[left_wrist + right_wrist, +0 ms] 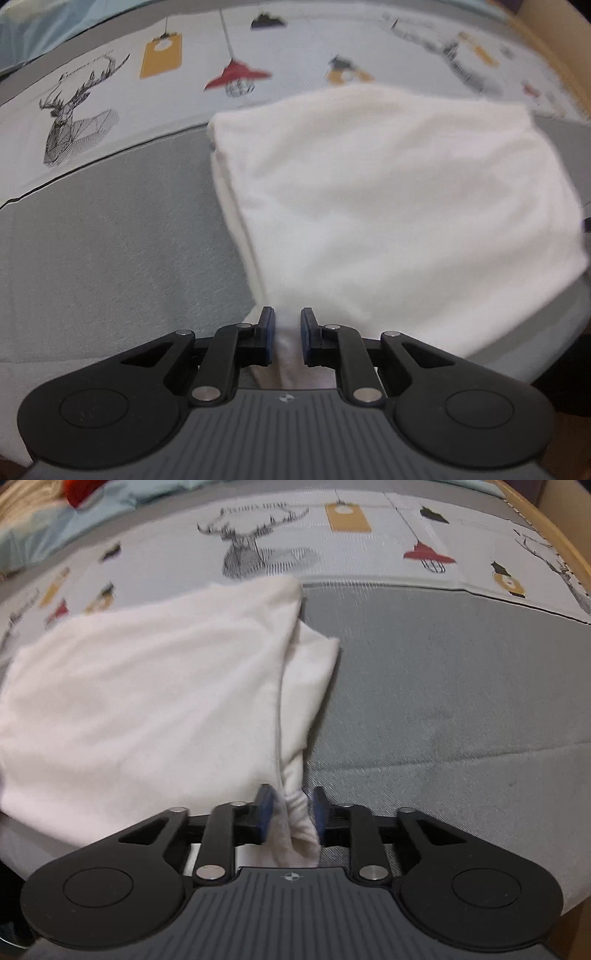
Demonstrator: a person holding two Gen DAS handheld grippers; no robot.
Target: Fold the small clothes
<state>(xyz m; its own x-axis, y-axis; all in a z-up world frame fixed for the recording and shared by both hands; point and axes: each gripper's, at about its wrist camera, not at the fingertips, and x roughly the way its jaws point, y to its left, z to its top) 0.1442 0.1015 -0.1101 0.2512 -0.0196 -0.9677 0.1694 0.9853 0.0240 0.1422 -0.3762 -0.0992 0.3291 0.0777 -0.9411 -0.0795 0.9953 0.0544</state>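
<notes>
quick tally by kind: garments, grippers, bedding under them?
White garment: 1
Grippers: 2, left gripper and right gripper
Printed grey bedspread: 1
Total: 4

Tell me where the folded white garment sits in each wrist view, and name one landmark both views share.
Left wrist: white garment fills centre and right, its near edge between the left tool pads.
Right wrist: it fills left and centre, a corner between the right tool pads.
Shared landmark: the deer print on the bed cover.
</notes>
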